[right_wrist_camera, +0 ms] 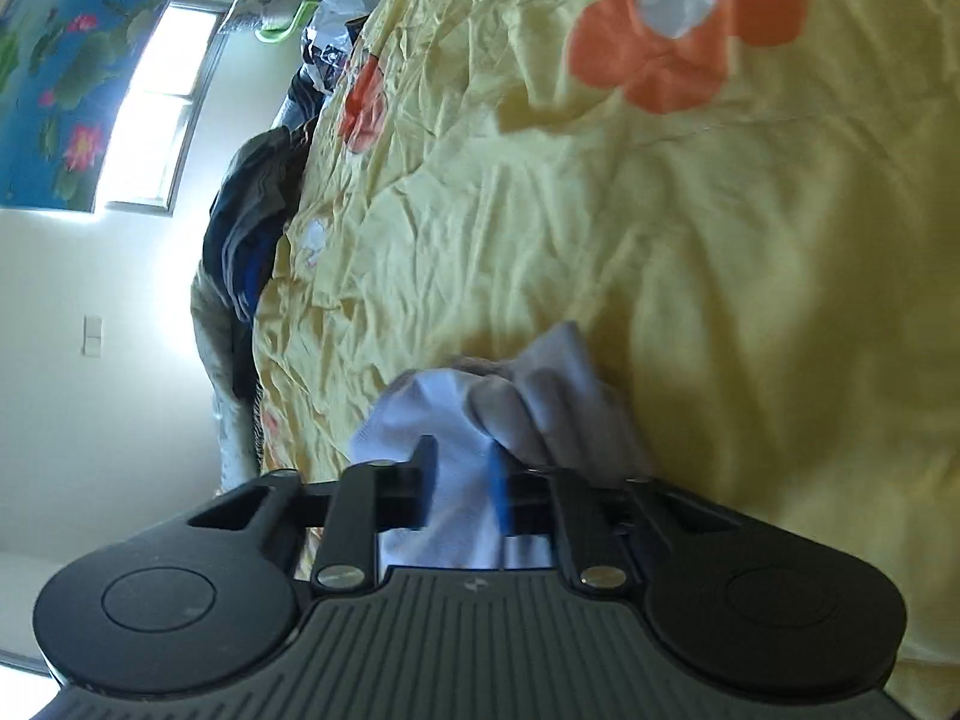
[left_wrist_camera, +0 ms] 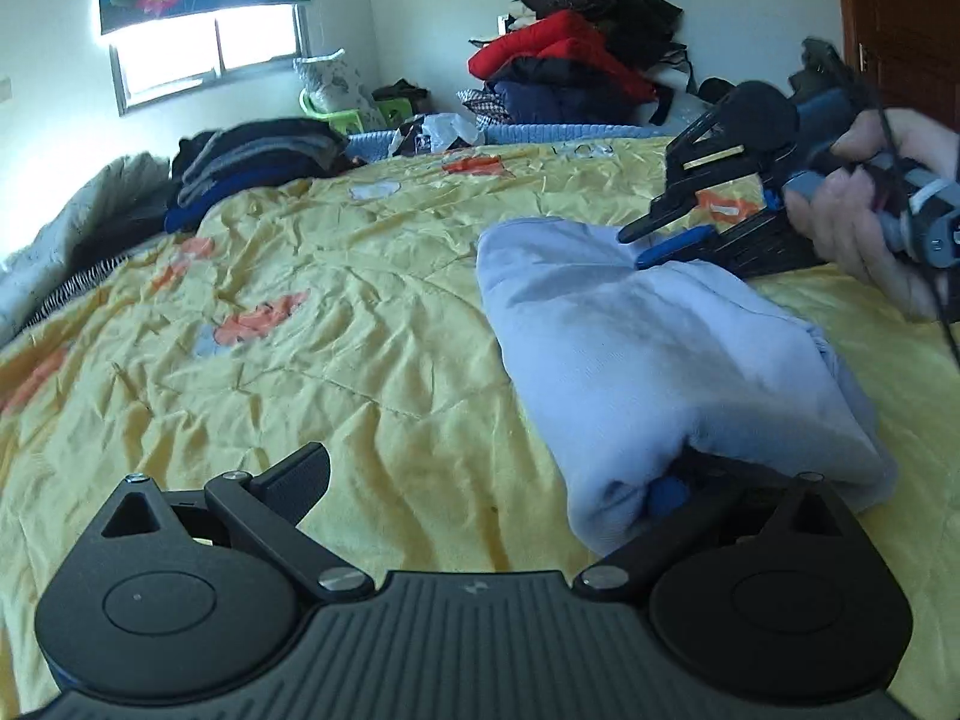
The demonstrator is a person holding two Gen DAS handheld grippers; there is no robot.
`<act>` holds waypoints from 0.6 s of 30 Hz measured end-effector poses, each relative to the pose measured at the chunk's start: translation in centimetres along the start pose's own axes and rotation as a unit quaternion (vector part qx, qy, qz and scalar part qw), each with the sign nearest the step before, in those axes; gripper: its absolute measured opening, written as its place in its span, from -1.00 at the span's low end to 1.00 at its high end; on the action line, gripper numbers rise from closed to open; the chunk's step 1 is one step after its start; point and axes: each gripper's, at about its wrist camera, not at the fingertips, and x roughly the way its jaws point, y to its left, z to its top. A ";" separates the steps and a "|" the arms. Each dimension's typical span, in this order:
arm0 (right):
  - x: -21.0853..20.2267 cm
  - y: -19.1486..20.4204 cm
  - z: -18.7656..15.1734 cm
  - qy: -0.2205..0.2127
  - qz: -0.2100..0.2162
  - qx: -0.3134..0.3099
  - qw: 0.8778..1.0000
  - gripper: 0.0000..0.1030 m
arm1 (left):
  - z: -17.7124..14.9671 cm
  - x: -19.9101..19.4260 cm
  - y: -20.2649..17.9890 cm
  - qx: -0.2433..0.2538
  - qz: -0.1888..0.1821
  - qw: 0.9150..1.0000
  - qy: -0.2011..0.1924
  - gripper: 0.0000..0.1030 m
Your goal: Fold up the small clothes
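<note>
A folded pale lavender garment (left_wrist_camera: 648,354) lies on the yellow flowered bedspread (left_wrist_camera: 336,312). My left gripper (left_wrist_camera: 492,480) is wide open; its right finger is tucked under the garment's near edge, its left finger (left_wrist_camera: 300,480) lies free on the spread. My right gripper (left_wrist_camera: 654,240), held in a hand and turned on its side, sits at the garment's far edge. In the right wrist view its fingers (right_wrist_camera: 462,480) stand partly apart with the garment's cloth (right_wrist_camera: 516,408) between them.
A stack of folded dark clothes (left_wrist_camera: 252,168) sits at the bed's far left. A pile of red and dark jackets (left_wrist_camera: 570,60) rises behind the bed. A window (left_wrist_camera: 210,48) is on the back wall, a wooden door (left_wrist_camera: 900,30) at right.
</note>
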 end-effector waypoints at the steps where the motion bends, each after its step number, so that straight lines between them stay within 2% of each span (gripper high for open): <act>1: -1.0 0.3 -0.6 -0.011 -0.006 -0.013 1.000 -0.55 | 0.0 -0.2 -0.2 0.008 0.004 1.000 -0.002 1.00; 3: -3.9 1.5 -2.9 -0.023 0.002 -0.044 0.999 0.05 | 0.0 -0.6 -0.2 0.012 0.002 1.000 -0.002 1.00; 5: -6.4 2.3 -5.9 -0.006 0.057 -0.072 0.996 0.29 | 0.2 -1.1 -0.2 0.004 -0.006 1.000 -0.006 1.00; 7: -7.7 2.6 -9.2 0.054 0.100 -0.082 0.990 0.28 | 0.6 -1.2 -0.6 0.006 -0.016 1.000 -0.017 1.00; 8: -7.9 2.8 -10.7 0.080 0.109 -0.090 0.987 0.28 | 0.8 -1.0 -1.1 0.018 -0.015 0.999 -0.023 1.00; 10: -7.8 2.9 -13.0 0.109 0.088 -0.118 0.983 0.31 | 1.0 -0.4 -2.3 0.057 0.008 0.998 -0.032 1.00; 11: -7.5 2.6 -13.7 0.112 0.052 -0.128 0.984 0.41 | 0.9 0.0 -2.7 0.080 0.025 0.996 -0.030 1.00; 12: -7.1 1.7 -14.0 0.110 0.005 -0.131 0.985 0.13 | 0.7 0.6 -3.1 0.108 0.049 0.993 -0.022 1.00; 13: -7.0 0.6 -14.2 0.098 -0.001 -0.120 0.988 0.02 | 0.3 0.8 -2.9 0.123 0.058 0.991 -0.021 1.00; 16: -8.0 -1.6 -13.9 0.088 0.015 -0.069 0.994 -0.19 | 0.0 0.7 -1.1 0.093 0.041 0.995 -0.009 1.00; 18: -7.9 -1.4 -14.4 0.084 -0.006 -0.088 0.993 -0.61 | 0.1 0.8 -0.5 0.081 0.033 0.996 -0.001 1.00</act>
